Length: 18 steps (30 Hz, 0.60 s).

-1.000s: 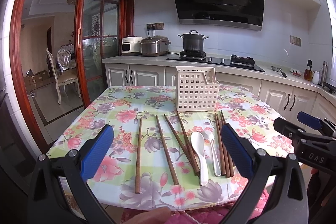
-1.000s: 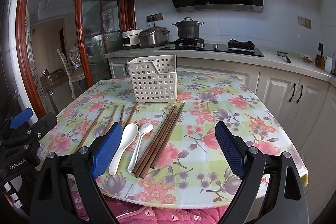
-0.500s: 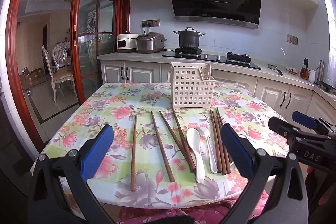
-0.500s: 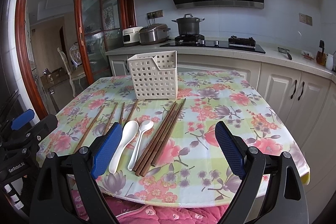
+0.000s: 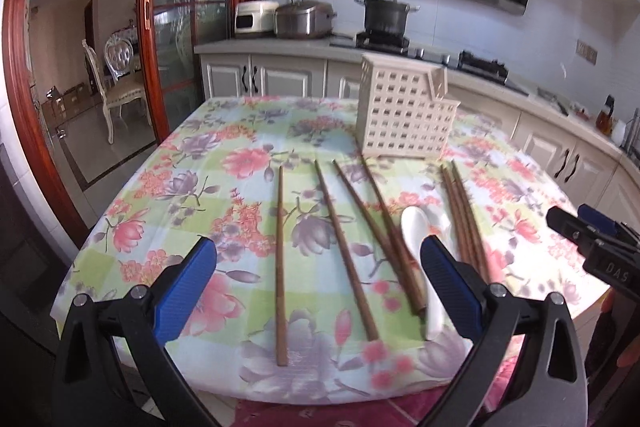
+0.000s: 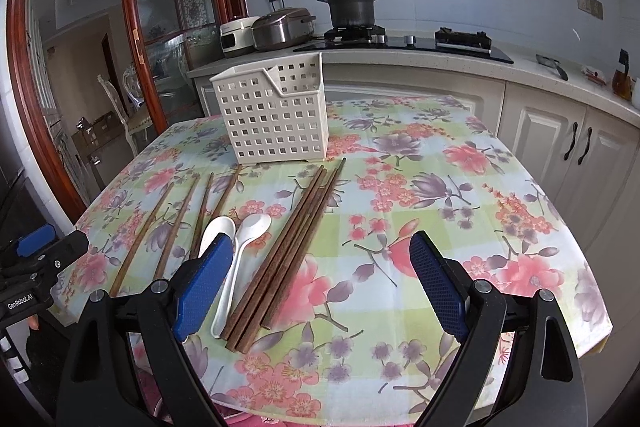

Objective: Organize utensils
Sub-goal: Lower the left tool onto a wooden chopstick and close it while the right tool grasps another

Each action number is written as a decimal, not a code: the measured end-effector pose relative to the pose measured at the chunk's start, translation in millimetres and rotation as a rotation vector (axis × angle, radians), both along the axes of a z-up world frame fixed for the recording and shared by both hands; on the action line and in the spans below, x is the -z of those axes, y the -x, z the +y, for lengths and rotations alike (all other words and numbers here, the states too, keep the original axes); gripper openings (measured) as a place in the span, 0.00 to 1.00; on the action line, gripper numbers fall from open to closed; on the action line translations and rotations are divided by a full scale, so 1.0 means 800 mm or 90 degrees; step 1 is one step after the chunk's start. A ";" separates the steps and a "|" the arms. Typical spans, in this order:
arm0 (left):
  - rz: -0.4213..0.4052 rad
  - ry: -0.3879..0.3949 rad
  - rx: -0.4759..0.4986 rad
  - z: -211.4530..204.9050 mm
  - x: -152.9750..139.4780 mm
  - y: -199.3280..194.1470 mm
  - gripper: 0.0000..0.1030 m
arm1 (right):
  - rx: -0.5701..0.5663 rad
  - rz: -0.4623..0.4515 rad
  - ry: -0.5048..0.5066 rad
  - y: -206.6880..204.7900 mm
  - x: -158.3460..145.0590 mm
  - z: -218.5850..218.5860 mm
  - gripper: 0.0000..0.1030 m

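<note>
A white perforated utensil basket [image 5: 404,115] [image 6: 276,115] stands upright toward the far side of the floral table. Several loose wooden chopsticks [image 5: 280,259] [image 6: 168,223] lie in front of it. A tight bundle of chopsticks [image 6: 288,251] [image 5: 464,215] lies to their right. Two white spoons [image 6: 240,247] lie between; the larger spoon [image 5: 416,231] shows in the left wrist view. My left gripper [image 5: 316,283] is open and empty above the loose chopsticks. My right gripper [image 6: 320,283] is open and empty above the bundle.
The floral tablecloth [image 5: 192,187] [image 6: 460,195] drops off at the near edge. Behind the table is a kitchen counter [image 6: 440,61] with a pot [image 6: 352,7] and cookers. A chair [image 5: 120,83] stands beyond the glass door at left.
Both grippers have moved forward and down toward the table, so the utensils look closer. Nothing on the table has moved, and both grippers stay open.
</note>
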<state>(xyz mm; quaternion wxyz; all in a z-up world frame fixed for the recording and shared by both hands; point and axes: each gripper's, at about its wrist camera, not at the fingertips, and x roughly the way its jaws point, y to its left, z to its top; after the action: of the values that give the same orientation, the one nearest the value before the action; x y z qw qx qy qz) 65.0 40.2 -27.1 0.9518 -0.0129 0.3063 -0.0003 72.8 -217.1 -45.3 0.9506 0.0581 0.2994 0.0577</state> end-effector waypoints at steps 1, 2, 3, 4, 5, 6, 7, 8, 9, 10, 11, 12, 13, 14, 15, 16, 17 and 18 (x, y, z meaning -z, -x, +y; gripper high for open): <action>0.008 -0.009 -0.005 0.003 0.003 -0.008 0.96 | 0.002 0.010 -0.001 -0.009 0.005 -0.001 0.82; 0.015 -0.019 -0.013 0.006 0.007 -0.019 0.95 | 0.005 0.019 -0.001 -0.017 0.010 -0.001 0.82; 0.021 -0.025 -0.018 0.010 0.009 -0.027 0.95 | 0.009 0.027 -0.001 -0.025 0.014 -0.002 0.82; 0.029 -0.032 -0.021 0.013 0.012 -0.035 0.95 | 0.010 0.035 -0.002 -0.033 0.018 -0.002 0.82; 0.042 -0.038 -0.024 0.016 0.016 -0.045 0.95 | 0.010 0.042 -0.001 -0.042 0.022 -0.001 0.82; 0.058 -0.037 -0.029 0.022 0.021 -0.057 0.95 | 0.010 0.050 0.000 -0.051 0.025 0.000 0.81; 0.071 -0.031 -0.029 0.026 0.024 -0.066 0.95 | 0.009 0.056 0.000 -0.060 0.027 0.002 0.79; 0.091 -0.024 -0.027 0.032 0.030 -0.080 0.95 | 0.008 0.062 0.001 -0.070 0.030 0.002 0.78; 0.108 -0.021 -0.030 0.037 0.035 -0.092 0.95 | 0.009 0.068 0.001 -0.080 0.032 0.002 0.75; 0.127 -0.018 -0.034 0.042 0.040 -0.103 0.95 | 0.011 0.077 0.001 -0.090 0.036 0.001 0.71; 0.148 -0.009 -0.034 0.047 0.045 -0.116 0.95 | 0.012 0.092 -0.004 -0.102 0.040 0.000 0.68; 0.159 -0.001 -0.033 0.051 0.049 -0.125 0.95 | 0.011 0.110 -0.012 -0.114 0.045 -0.002 0.62; 0.174 0.005 -0.034 0.055 0.054 -0.137 0.93 | 0.013 0.124 -0.017 -0.123 0.049 -0.003 0.56; 0.184 0.006 -0.036 0.058 0.057 -0.144 0.88 | 0.016 0.139 -0.020 -0.133 0.054 -0.005 0.55; 0.191 0.007 -0.037 0.060 0.060 -0.150 0.86 | 0.017 0.152 -0.021 -0.141 0.058 -0.006 0.52; 0.196 0.007 -0.034 0.062 0.062 -0.156 0.83 | 0.017 0.161 -0.026 -0.147 0.061 -0.007 0.49; 0.198 0.004 -0.033 0.062 0.063 -0.161 0.80 | 0.018 0.170 -0.029 -0.153 0.063 -0.008 0.48; 0.200 0.000 -0.034 0.063 0.065 -0.165 0.77 | 0.018 0.175 -0.029 -0.158 0.065 -0.008 0.45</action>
<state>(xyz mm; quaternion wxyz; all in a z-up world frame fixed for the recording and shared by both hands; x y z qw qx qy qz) 197.3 90.7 -79.0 0.8919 -0.0206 0.4509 0.0269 199.2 -223.2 -97.4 0.8997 0.0915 0.4247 0.0426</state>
